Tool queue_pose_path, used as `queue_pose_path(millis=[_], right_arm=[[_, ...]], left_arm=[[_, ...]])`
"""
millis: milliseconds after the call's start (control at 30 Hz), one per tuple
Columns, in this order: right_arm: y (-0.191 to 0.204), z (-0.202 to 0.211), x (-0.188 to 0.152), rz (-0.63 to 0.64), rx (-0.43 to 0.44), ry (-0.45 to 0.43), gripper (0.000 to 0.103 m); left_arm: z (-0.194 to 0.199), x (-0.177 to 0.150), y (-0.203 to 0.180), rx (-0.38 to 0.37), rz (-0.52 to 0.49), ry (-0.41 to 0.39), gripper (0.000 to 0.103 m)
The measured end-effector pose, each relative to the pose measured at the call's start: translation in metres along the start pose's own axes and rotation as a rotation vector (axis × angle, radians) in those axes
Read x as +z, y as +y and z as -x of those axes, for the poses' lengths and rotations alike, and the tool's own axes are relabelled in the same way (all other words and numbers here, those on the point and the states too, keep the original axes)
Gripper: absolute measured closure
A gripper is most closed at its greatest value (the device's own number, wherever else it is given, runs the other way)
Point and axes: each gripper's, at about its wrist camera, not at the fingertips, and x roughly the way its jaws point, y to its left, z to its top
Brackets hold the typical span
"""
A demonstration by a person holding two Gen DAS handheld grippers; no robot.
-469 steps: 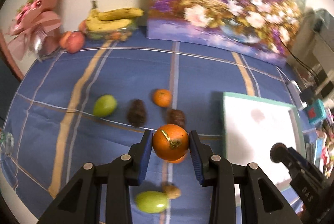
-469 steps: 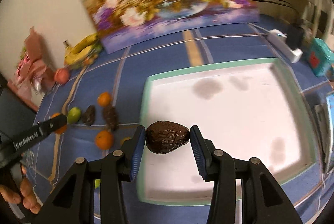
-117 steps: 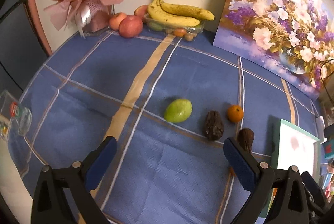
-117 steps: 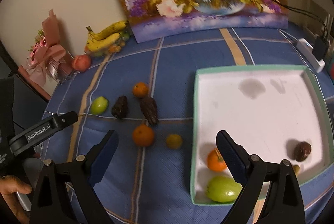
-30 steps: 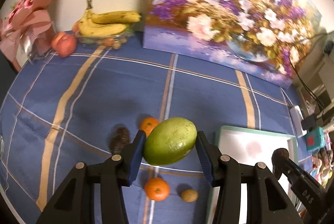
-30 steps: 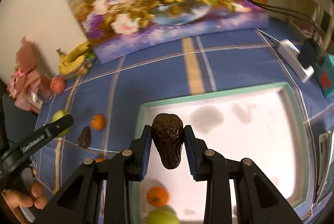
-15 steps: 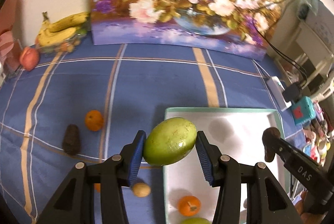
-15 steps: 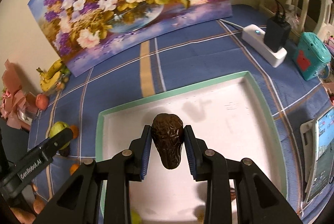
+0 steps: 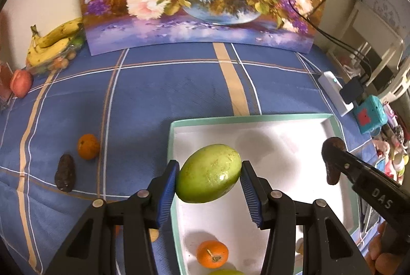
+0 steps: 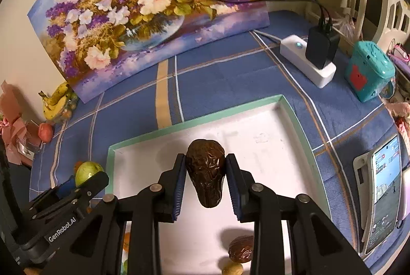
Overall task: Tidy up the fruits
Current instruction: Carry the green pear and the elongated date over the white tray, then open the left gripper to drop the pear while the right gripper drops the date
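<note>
Left tongs (image 9: 208, 178) clamp smooth oval green mango (image 9: 208, 173); right tongs (image 10: 205, 178) grip wrinkled dark avocado (image 10: 205, 173), both above white green-rimmed tray (image 9: 256, 118).

Green fruit (image 9: 225, 272) in tray (image 9: 256, 118): cut by bottom edge, only top shows. Small yellowish fruit (image 9: 153, 235) on cloth half hidden behind left gripper (image 9: 208, 181). Phone (image 10: 384, 187) screen too small to read.

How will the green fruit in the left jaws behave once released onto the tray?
The green fruit is smooth, glossy and egg-shaped, so it probably rolls on the flat tray. The raised rim should stop it. It looks firm, so likely no bruising.
</note>
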Motion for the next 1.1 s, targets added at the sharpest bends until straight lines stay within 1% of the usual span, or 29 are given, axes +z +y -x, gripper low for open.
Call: queue_pose_path(millis=[267, 600, 667, 900, 1000, 1067, 1100], right_arm=[[-0.012, -0.024, -0.008, -0.017, -0.029, 0.066, 0.071], [-0.023, -0.053, -0.021, -0.029, -0.046, 0.146, 0.07], [-0.023, -0.054, -0.021, -0.037, -0.033, 0.142, 0.07], [-0.02, -0.054, -0.02, -0.029, -0.039, 0.146, 0.07], [-0.02, -0.053, -0.02, -0.027, -0.048, 0.148, 0.07], [-0.019, -0.053, -0.02, -0.027, -0.052, 0.15, 0.07], [-0.019, -0.052, -0.02, -0.026, -0.055, 0.15, 0.07]], left_arm=[[-0.023, -0.01, -0.018, 0.028, -0.063, 0.054, 0.051], [-0.054, -0.024, -0.023, 0.07, -0.099, 0.13, 0.051], [-0.055, -0.024, -0.021, 0.068, -0.097, 0.129, 0.051], [-0.055, -0.024, -0.018, 0.066, -0.094, 0.14, 0.051], [-0.05, -0.022, -0.019, 0.068, -0.106, 0.125, 0.05], [-0.046, -0.02, -0.02, 0.064, -0.108, 0.118, 0.048], [-0.043, -0.02, -0.021, 0.064, -0.109, 0.115, 0.045]])
